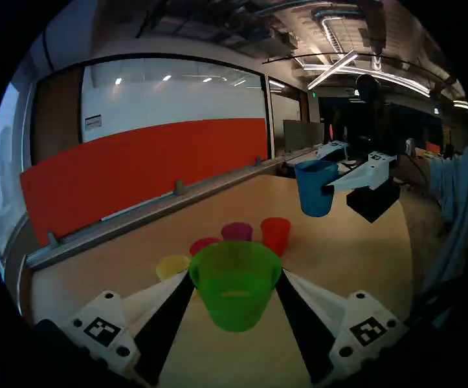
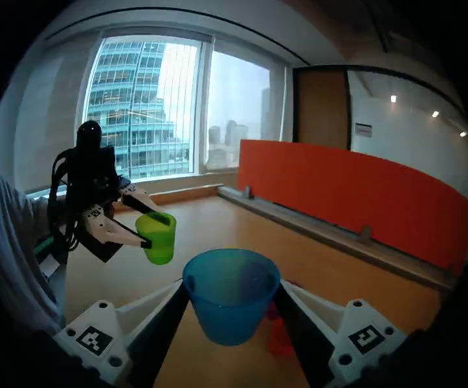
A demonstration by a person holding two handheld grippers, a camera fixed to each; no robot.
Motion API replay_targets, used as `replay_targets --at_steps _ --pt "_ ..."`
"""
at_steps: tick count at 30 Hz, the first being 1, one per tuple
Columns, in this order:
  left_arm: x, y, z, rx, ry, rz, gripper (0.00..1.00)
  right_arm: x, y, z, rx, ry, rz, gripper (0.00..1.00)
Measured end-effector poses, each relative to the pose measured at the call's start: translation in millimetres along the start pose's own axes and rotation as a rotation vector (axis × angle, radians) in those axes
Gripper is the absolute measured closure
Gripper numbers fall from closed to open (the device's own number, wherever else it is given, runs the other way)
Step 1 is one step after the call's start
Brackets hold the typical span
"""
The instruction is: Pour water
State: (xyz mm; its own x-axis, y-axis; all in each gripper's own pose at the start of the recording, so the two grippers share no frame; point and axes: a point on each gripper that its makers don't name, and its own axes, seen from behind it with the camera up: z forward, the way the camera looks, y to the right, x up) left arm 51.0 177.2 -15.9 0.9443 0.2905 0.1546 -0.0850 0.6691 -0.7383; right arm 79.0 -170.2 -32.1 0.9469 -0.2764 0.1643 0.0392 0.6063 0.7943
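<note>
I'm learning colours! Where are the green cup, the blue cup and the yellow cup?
green cup (image 1: 235,294), left gripper view, its front wall.
blue cup (image 2: 231,309), right gripper view, its front wall.
yellow cup (image 1: 172,264), left gripper view, its open top.

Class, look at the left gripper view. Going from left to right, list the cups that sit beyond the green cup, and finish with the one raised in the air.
yellow cup → red cup → purple cup → orange cup → blue cup, raised above the table.
</note>
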Motion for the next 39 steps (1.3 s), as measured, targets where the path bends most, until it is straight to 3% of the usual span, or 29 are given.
replay_targets --at_steps 21,39 --pt "-65.5 0.7 18.0 -0.046 -0.186 0.036 0.12 -81.5 3.5 17.2 0.040 -0.206 -0.017 0.09" --pt "-104.0 1.4 27.6 -0.078 -0.288 0.034 0.12 -134.3 9.0 24.7 0.036 -0.315 -0.010 0.09"
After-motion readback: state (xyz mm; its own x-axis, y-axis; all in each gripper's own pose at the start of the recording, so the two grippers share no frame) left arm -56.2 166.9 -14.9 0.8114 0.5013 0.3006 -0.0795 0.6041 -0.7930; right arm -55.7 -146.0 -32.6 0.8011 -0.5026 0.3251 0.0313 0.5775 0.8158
